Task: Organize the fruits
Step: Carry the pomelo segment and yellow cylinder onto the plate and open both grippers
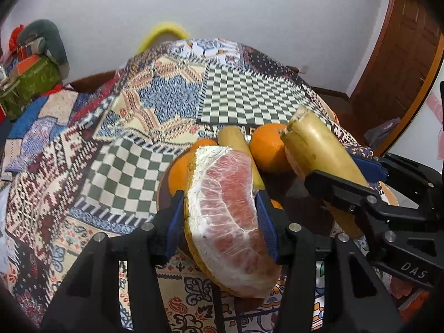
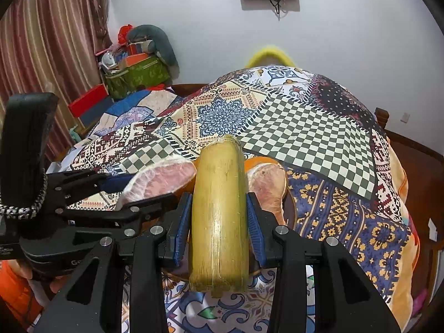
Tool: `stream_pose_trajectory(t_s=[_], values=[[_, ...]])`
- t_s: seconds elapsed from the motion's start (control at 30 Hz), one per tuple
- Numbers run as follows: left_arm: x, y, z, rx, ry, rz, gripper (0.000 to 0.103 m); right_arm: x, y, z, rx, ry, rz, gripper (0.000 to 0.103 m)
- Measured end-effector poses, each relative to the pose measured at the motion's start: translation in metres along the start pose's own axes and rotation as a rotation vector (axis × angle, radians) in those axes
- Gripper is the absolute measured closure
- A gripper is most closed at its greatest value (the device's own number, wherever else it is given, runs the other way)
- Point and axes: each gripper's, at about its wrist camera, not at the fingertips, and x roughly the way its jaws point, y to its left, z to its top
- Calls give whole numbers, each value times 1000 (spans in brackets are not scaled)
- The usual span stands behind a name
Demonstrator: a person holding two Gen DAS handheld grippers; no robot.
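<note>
Left wrist view: left gripper (image 1: 222, 213) clamped on pomelo wedge (image 1: 227, 211), right gripper (image 2: 219, 222) clamped on sugarcane piece (image 2: 219, 208), both over dark plate (image 1: 163, 191). Best lowered gently into gaps beside oranges (image 1: 267, 149), released only once resting.

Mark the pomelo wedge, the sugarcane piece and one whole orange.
pomelo wedge (image 1: 230, 211), left wrist view, pink flesh.
sugarcane piece (image 2: 219, 216), right wrist view, middle of the stalk.
orange (image 1: 267, 148), left wrist view, front skin.
</note>
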Motion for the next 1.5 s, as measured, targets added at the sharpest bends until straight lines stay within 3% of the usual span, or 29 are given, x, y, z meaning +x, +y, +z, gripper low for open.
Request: stream_pose_trajectory(t_s=[0.33, 0.8, 1.5], values=[[-5, 4, 0, -15, -33, -13, 53, 12, -1, -1, -15, 32, -16, 68], [-19, 4, -1, -20, -57, -1, 53, -2, 5, 5, -37, -4, -24, 68], [-148, -14, -32, 15, -180, 49, 53, -90, 37, -16, -16, -66, -56, 68]])
